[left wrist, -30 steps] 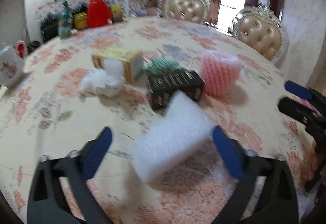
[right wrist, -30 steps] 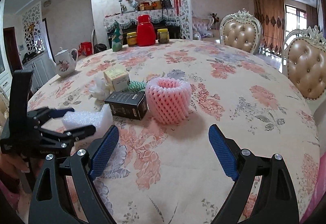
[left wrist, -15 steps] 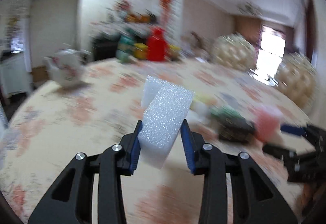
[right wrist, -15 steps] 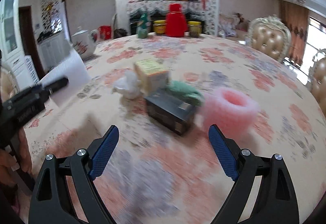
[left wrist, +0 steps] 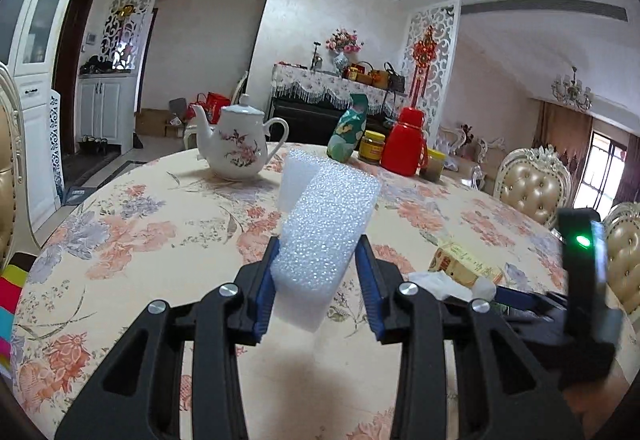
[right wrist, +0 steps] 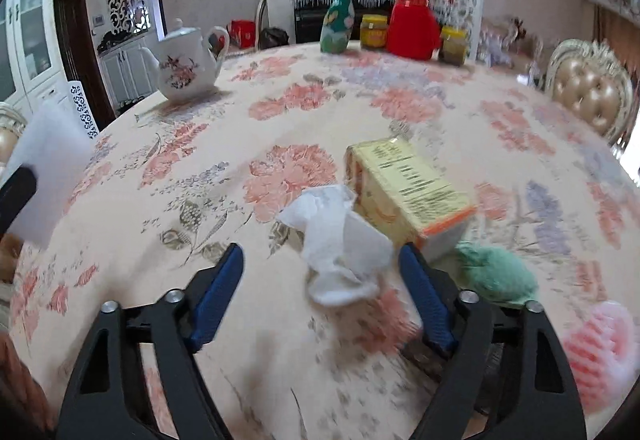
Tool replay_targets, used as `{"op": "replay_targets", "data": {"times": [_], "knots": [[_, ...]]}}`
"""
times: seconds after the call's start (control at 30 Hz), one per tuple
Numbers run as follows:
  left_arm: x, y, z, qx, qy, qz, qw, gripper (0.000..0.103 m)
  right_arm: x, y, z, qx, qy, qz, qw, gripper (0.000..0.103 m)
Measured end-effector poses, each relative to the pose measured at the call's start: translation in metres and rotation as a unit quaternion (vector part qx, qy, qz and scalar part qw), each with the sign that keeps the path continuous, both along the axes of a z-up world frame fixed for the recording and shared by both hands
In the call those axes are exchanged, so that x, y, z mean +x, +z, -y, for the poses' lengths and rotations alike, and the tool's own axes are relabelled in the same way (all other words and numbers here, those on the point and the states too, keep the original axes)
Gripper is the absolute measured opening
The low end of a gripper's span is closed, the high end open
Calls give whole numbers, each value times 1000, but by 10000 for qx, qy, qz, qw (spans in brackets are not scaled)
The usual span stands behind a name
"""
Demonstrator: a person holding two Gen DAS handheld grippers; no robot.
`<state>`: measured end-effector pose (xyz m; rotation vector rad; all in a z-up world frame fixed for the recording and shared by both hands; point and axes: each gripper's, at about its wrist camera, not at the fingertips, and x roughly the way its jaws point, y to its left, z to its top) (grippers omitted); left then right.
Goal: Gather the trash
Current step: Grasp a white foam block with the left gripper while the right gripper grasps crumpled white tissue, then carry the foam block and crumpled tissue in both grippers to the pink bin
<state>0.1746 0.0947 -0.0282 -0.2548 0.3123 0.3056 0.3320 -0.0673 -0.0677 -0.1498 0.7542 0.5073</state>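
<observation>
My left gripper (left wrist: 316, 280) is shut on a white foam block (left wrist: 326, 236), held tilted above the flowered tablecloth (left wrist: 160, 224). In the right wrist view that block (right wrist: 42, 167) shows at the far left. My right gripper (right wrist: 320, 292) hovers low over a crumpled white tissue (right wrist: 340, 244); its jaws are closing, with the tissue lying between them and the pads clear of it. Just behind the tissue lies a yellow carton (right wrist: 408, 187). A green crumpled wrapper (right wrist: 496, 274) and a pink foam net (right wrist: 600, 352) lie to the right. A black box is mostly hidden under the right finger.
A white teapot (right wrist: 188, 67), a green bottle (right wrist: 338, 23), a red thermos (right wrist: 412, 23) and jars (right wrist: 374, 31) stand at the table's far side. Padded chairs (right wrist: 592, 95) ring the right edge. A colourful bag (left wrist: 8, 304) shows past the table's left edge.
The left gripper closed on the foam block, lifted it and swung it left. The right gripper swept left from the pink net to the tissue, its jaws narrowing.
</observation>
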Motion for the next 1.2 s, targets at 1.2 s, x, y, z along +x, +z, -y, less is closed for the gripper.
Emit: {"op": "replay_targets", "data": {"times": [1.2], "knots": [[3,-5,50,851,-1137,24,9899,37,-116,30,117,877,-1027,674,9885,34]]}}
